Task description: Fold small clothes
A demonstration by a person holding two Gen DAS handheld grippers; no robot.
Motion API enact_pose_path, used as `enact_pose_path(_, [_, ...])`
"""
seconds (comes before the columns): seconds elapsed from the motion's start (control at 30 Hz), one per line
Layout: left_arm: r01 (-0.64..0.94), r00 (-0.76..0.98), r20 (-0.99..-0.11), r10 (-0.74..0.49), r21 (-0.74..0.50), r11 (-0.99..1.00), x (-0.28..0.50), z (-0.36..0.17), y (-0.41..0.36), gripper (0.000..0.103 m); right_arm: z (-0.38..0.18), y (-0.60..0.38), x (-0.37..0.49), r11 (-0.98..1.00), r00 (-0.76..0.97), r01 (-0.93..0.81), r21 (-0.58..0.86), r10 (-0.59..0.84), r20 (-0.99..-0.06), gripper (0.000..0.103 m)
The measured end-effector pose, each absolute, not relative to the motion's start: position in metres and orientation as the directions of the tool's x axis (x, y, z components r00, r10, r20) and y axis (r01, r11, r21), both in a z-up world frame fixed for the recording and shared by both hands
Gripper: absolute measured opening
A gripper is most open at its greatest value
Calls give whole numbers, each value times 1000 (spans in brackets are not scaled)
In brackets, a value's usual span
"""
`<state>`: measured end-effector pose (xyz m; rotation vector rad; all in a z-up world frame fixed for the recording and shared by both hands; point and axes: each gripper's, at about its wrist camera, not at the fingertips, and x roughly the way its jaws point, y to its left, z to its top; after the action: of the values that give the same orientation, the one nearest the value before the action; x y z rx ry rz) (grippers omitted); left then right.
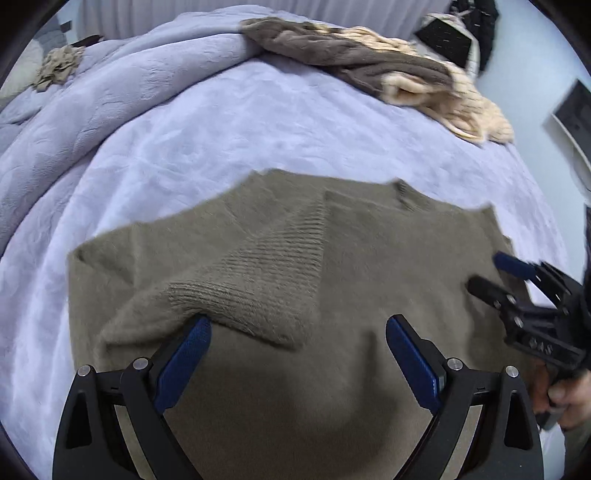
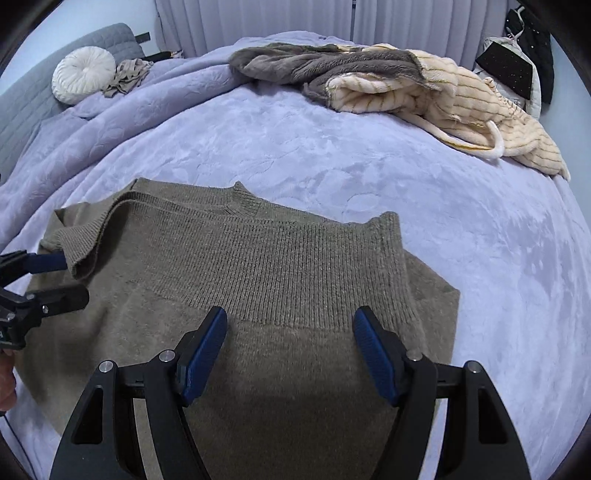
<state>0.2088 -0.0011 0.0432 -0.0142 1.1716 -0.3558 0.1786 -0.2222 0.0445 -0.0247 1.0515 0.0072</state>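
A fuzzy olive-brown knitted sweater (image 2: 280, 280) lies spread on a bed covered with a pale lavender embossed plush blanket (image 2: 424, 192), its ribbed hem band folded up over the body so that the ribbing runs across the middle of the garment. One ribbed sleeve (image 1: 258, 280) lies folded diagonally across the sweater in the left wrist view. The left tongs (image 1: 298, 325) stand wide apart just above the sweater, nothing pressed between the blue pads; the tip of one blue pad (image 1: 186, 354) sits right at the edge of the folded sleeve cuff, though whether it touches is hard to tell. The right tongs (image 2: 290, 317) also stand wide, hovering over the lower edge of the ribbed band with only flat knit beneath them and nothing gripped. At the far side of the bed lies a crumpled heap of grey plush and cream striped fleece clothing (image 2: 406, 88). Near a round white pleated cushion (image 2: 83, 74) sits a small crumpled beige cloth (image 2: 127, 75). Light curtains (image 2: 258, 22) hang behind.
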Motion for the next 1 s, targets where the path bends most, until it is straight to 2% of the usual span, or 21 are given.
enact_pose_path(0.13, [133, 359, -882, -306, -276, 952, 245, 44, 31, 96, 40, -232, 189, 999, 497, 23, -34, -41, -867, 75])
enact_pose_path(0.23, [43, 389, -820, -420, -439, 897, 255, 59, 67, 96, 46, -237, 185, 999, 518, 41, -8, -29, -855, 75])
enact_pose_path(0.3, [7, 427, -804, -414, -455, 890, 251, 69, 84, 96, 48, -239, 180, 999, 528, 48, -1, -27, -849, 75])
enact_pose_path(0.47, [123, 359, -839, -409, -392, 912, 224, 62, 63, 96, 51, -233, 178, 998, 541, 37, 41, 14, -841, 75])
enact_pose_path(0.6, [279, 396, -888, -232, -125, 952, 207, 47, 5, 96, 43, -220, 190, 1000, 524, 11, -15, -18, -852, 75])
enact_pose_path(0.67, [271, 412, -899, -152, -38, 962, 215, 34, 0, 96, 40, -226, 195, 999, 514, 29, -46, -54, -856, 75])
enact_pose_path(0.7, [244, 404, -905, -134, -34, 969, 223, 27, 7, 96, 39, -234, 197, 997, 510, 54, -58, -77, -857, 75])
enact_pose_path(0.83, [174, 385, -893, -231, -176, 969, 232, 27, 37, 96, 39, -276, 197, 983, 475, 179, -31, -114, -872, 75])
enact_pose_path(0.93, [183, 419, -879, -227, -164, 969, 207, 49, 37, 96, 59, -282, 175, 977, 516, 211, 41, -76, -853, 75])
enact_pose_path(1.0, [230, 421, -871, -253, -168, 959, 180, 56, 29, 96, 75, -265, 149, 985, 566, 156, 73, -28, -824, 75])
